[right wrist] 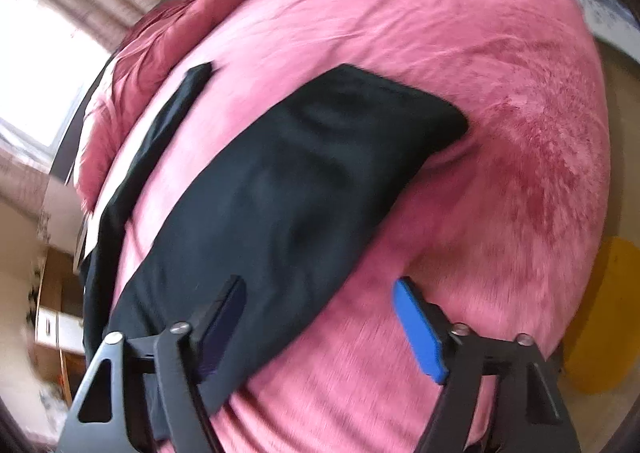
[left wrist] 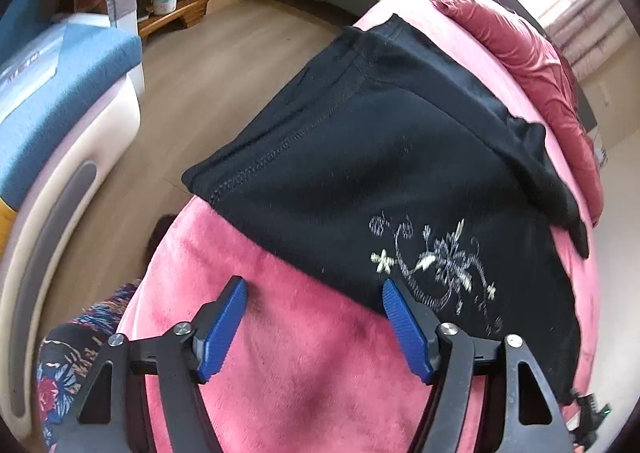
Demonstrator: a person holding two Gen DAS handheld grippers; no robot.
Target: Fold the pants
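Observation:
Black pants (left wrist: pixel 380 157) lie spread on a pink plush bed cover (left wrist: pixel 304 365). The waistband end hangs over the bed's far left edge, and a pale floral print (left wrist: pixel 440 261) marks one leg. My left gripper (left wrist: pixel 314 289) is open and empty above the pink cover, just short of the pants' near edge. In the right wrist view the pants' legs (right wrist: pixel 280 189) stretch away across the cover (right wrist: pixel 460 93), one leg split off to the left (right wrist: pixel 176 109). My right gripper (right wrist: pixel 320 289) is open and empty over the near edge of the leg.
A dark red quilt (left wrist: pixel 528 53) is bunched along the far side of the bed. A blue and white sofa (left wrist: pixel 60 93) stands across the wooden floor (left wrist: pixel 208 65). A floral cloth (left wrist: pixel 76 349) hangs at the bed's near left. A yellow object (right wrist: pixel 608 317) sits at the right.

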